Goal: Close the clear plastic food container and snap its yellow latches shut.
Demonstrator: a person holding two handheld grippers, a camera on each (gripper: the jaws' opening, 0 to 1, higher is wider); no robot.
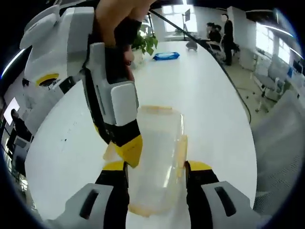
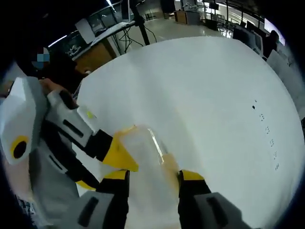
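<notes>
Left gripper view: left claw (image 1: 156,168) straddles the clear container (image 1: 159,157) on the white desk (image 1: 205,95), jaws wide; right claw (image 2: 153,175) likewise wide.

Long white table (image 1: 200,90), bright windows (image 1: 174,10), office chairs (image 1: 281,129)

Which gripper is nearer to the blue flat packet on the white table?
Right. The right gripper stands between the blue flat packet and the clear plastic container; the left gripper is at the container's near end.
</notes>
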